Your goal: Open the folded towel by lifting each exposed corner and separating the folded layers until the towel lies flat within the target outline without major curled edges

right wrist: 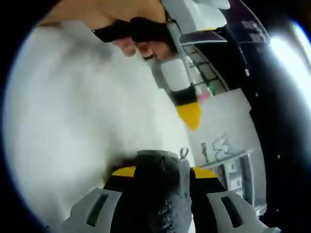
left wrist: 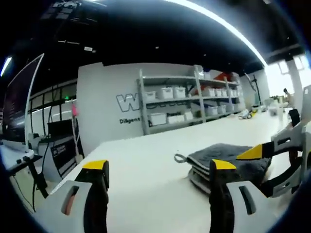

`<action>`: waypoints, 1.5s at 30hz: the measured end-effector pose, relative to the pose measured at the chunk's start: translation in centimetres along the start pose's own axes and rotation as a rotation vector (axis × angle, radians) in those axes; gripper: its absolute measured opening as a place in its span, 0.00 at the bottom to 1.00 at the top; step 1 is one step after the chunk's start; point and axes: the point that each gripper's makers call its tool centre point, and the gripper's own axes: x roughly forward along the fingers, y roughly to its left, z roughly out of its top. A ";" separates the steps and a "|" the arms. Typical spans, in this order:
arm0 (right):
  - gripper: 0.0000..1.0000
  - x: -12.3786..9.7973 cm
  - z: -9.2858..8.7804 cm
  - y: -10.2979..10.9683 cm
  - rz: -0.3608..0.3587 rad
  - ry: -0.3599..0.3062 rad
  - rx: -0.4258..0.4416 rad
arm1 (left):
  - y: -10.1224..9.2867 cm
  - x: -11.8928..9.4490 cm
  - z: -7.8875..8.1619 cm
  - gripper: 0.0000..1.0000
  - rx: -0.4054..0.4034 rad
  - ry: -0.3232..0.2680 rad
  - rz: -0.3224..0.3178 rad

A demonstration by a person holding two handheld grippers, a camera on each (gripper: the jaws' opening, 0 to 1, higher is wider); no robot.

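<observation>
Nearest, in the right gripper view: right gripper (right wrist: 163,175) at 6 o'clock, jaws either side of the dark grey towel (right wrist: 163,194); whether they pinch it I cannot tell. Left gripper (left wrist: 158,170) at 6 o'clock in its own view, jaws wide, nothing between. Beyond, at 4 o'clock, the towel lies folded in layers on the white counter (left wrist: 146,160), hanging loop (left wrist: 181,158) toward 9. Judged soft, light, limp; layers may cling. Best hold: an exposed top-layer corner. Shelving (left wrist: 189,99) far at 12.
</observation>
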 end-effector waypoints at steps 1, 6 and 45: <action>0.37 0.1 0.0 -0.1 0.000 0.003 0.013 | 0.0 0.0 0.0 0.84 0.000 0.000 0.001; 0.26 -0.1 0.3 -0.7 -0.032 -0.011 0.019 | 0.3 0.0 -0.1 0.83 -0.012 0.005 0.004; 0.03 -0.5 -0.5 -3.0 -0.043 -0.019 0.215 | -0.4 0.2 -0.5 0.81 -0.074 0.012 -0.039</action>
